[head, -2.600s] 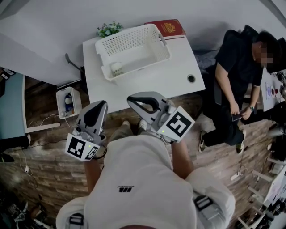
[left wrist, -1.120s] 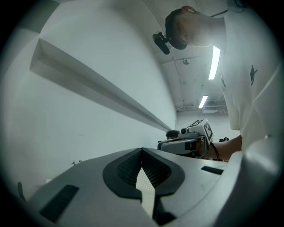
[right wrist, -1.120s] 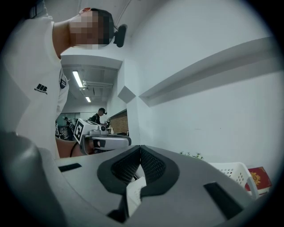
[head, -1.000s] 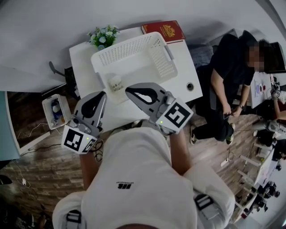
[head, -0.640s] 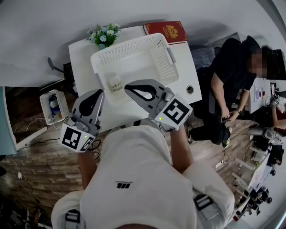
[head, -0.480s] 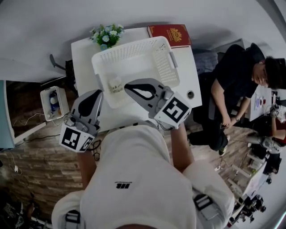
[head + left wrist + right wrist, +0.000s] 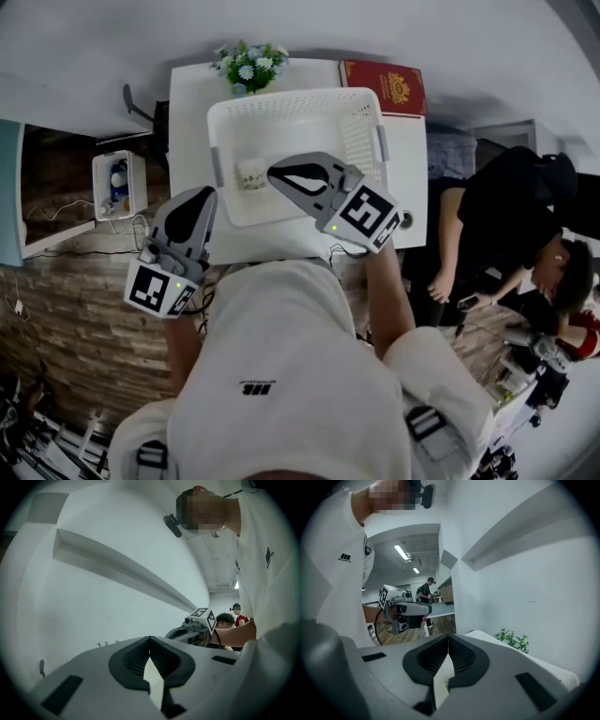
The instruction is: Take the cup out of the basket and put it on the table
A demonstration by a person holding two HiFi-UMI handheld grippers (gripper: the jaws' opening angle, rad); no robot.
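Cup is blurry in the basket; right gripper overlaps its floor, left gripper sits at the table edge, both jaws closed, empty.

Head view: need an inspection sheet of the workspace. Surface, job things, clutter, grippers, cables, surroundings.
Surface: white table, bare along its left side.
Job's things: cup inside the white basket, near its left wall; not yet taken out.
Clutter: flower pot and red book behind the basket.
Grippers: left gripper shut, empty; right gripper shut, empty, over the basket's near side.
Cables: loose cable on the floor by a small bin.
Surroundings: wood floor, seated person at the right.
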